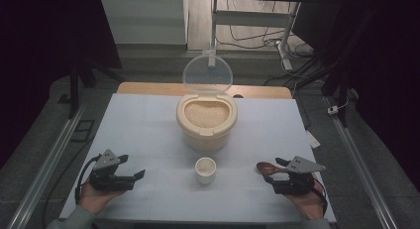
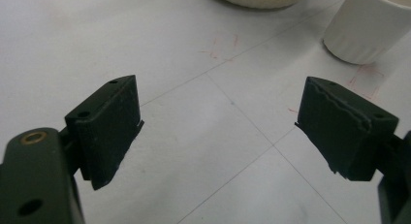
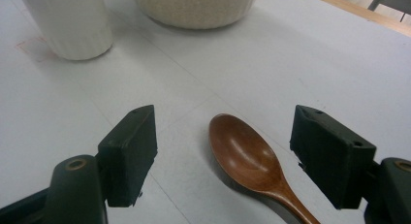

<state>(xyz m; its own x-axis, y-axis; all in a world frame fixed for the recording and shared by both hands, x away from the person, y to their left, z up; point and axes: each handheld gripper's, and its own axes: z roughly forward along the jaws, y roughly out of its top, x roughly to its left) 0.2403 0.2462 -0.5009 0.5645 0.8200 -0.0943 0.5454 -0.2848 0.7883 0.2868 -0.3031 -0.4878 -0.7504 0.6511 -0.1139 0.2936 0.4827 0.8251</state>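
Observation:
A cream rice container (image 1: 205,135) full of rice stands mid-table with its clear lid (image 1: 207,73) flipped up. In front of it sits a small white ribbed cup (image 1: 205,170). A brown wooden spoon (image 1: 267,167) lies on the table at the front right. My right gripper (image 1: 274,170) rests around it, open: in the right gripper view the spoon's bowl (image 3: 247,156) lies between the wide jaws (image 3: 225,136), untouched. My left gripper (image 1: 132,167) rests at the front left, open and empty (image 2: 218,132), with the cup (image 2: 366,25) ahead to its right.
The white table cover (image 1: 148,120) carries thin pencil lines and faint red marks. A wooden table edge (image 1: 148,87) shows behind it. Metal rails (image 1: 54,154) run along both sides, and cables (image 1: 257,38) lie on the floor beyond.

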